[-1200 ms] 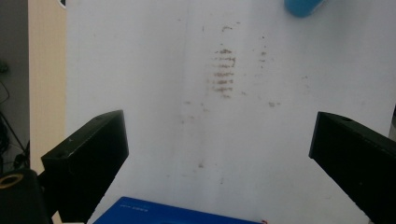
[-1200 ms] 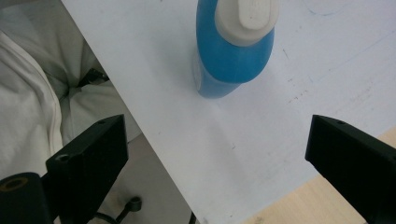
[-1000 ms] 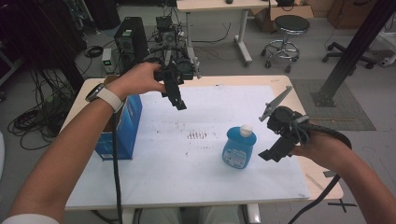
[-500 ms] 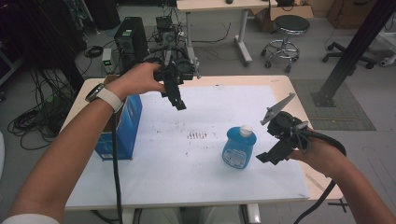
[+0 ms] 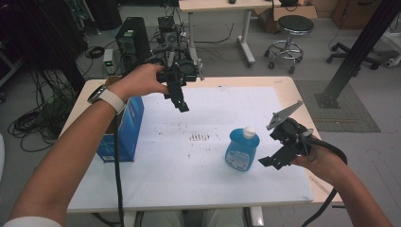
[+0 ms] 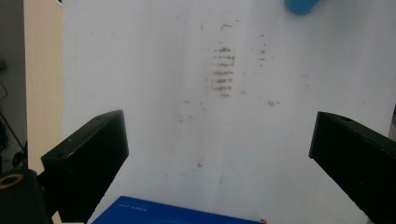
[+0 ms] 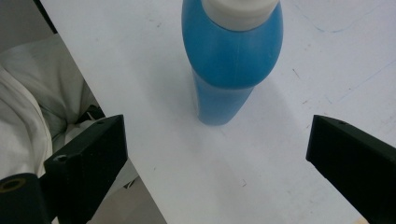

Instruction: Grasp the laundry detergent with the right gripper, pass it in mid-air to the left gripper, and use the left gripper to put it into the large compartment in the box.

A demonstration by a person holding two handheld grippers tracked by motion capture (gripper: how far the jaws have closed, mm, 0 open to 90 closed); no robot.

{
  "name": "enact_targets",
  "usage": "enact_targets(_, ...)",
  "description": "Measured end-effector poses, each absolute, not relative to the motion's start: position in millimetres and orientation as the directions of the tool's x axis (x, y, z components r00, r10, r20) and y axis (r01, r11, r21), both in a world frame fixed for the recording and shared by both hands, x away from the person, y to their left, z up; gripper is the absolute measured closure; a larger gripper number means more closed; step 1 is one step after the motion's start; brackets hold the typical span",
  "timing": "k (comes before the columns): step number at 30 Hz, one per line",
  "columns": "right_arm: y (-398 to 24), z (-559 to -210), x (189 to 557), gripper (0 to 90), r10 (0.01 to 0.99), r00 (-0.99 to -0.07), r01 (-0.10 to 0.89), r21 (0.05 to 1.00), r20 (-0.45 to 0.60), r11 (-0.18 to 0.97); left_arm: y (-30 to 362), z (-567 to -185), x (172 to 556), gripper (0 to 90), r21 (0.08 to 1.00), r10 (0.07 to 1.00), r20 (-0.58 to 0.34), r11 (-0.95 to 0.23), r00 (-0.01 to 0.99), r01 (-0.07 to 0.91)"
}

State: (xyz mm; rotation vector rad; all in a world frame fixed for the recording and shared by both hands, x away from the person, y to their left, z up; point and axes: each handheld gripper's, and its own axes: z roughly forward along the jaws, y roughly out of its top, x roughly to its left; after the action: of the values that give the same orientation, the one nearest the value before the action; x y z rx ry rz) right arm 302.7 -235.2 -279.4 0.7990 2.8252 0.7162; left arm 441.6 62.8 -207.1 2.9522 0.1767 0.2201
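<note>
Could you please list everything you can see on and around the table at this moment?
Blue plastic bottle with a white cap: one, blue, upright on the table's right half, beside the right gripper.
Blue cardboard box: one, blue, at the table's left edge.
White table with a wooden rim: one, white, dark smudges at its middle.
Black computer tower: one, black, on the floor behind the table.
Round black stool: one, black seat, far right on the floor.
Left gripper: one, black, held above the table's rear, jaws open.
Right gripper: one, black, right of the bottle, jaws open.
</note>
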Motion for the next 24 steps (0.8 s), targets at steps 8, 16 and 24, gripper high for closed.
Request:
enact_targets(8,-239.8,-288.8,300.5,5.1,0.525,-0.851,0.457,0.523,0.021,0.719,60.7,-207.5,441.5,5.1,0.173,0.125,0.137,-0.980,0.983,0.101)
enact_targets(16,-241.0,-297.1,299.4,5.2,0.533,-0.846,0.451,0.567,0.024,0.689,60.1,-208.0,441.6,5.1,0.173,0.125,0.137,-0.980,0.983,0.101)
enact_targets(24,-244.8,-301.8,298.1,5.1,0.537,-0.843,0.434,0.620,0.022,0.654,59.1,-208.5,441.4,5.2,0.173,0.125,0.137,-0.980,0.983,0.101)
